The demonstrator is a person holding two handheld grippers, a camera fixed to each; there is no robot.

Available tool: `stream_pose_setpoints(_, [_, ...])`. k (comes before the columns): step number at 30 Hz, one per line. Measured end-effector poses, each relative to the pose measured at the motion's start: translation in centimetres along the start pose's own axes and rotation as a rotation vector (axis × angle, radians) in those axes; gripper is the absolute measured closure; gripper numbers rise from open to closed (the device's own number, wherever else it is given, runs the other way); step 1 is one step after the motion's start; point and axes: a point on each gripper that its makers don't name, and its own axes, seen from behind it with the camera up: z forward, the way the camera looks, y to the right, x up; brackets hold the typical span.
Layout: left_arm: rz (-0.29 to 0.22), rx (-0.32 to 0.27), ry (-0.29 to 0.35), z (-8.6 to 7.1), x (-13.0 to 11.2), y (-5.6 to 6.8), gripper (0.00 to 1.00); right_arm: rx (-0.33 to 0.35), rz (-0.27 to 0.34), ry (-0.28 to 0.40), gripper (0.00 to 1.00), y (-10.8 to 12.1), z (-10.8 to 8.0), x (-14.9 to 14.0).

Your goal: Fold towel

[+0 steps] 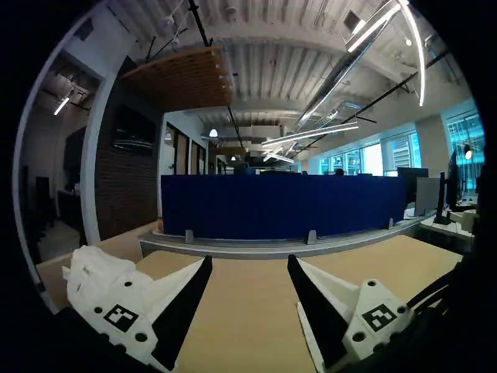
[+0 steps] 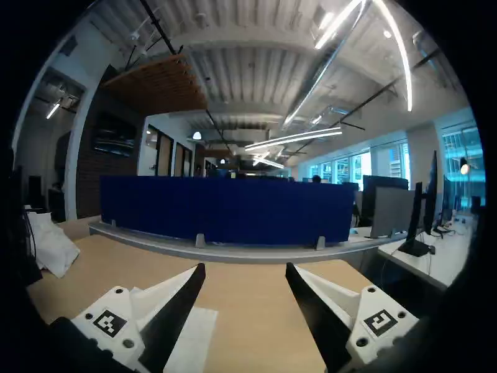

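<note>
Nearest in the left gripper view are the left gripper's (image 1: 248, 260) 2 fingers (image 1: 186, 298), white with black pads and 1 square marker (image 1: 121, 317) on each. They stand wide apart with nothing between them, above the bare wooden table (image 1: 248, 323). A crumpled white cloth (image 1: 93, 264) lies just beside the left-hand finger, partly hidden behind it.

In the right gripper view, the right gripper (image 2: 245, 267) is spread just as wide, its 2 fingers (image 2: 174, 311) also carrying 1 marker (image 2: 107, 323) each and gripping nothing. 1 towel (image 2: 197, 336), flat and white, lies on the table (image 2: 261, 323) under the left-hand finger, which covers part of it. The crumpled white cloth (image 2: 53, 248) sits well apart at the table's left edge.

Farther out, 1 blue partition (image 2: 230, 211) runs along the table's far side on 2 grey feet (image 2: 200, 240), blocking the room beyond it. Monitors (image 2: 388, 211) stand on a desk to the right, and long light strips (image 2: 298, 137) cross the ceiling.
</note>
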Motion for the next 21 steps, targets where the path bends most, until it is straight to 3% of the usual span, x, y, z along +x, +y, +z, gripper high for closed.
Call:
stream_pose_setpoints(8, [0.043,-0.082,-0.047,-0.4,2.5,2.9,0.11,0.013,-0.013,-0.027,0.00,0.8,-0.6,2.3])
stream_pose_setpoints(21, [0.136,-0.372,-0.293,-2.1,-1.6,8.3,0.10,0.300,-0.158,-0.305,0.00,-4.8,-2.3,-2.3])
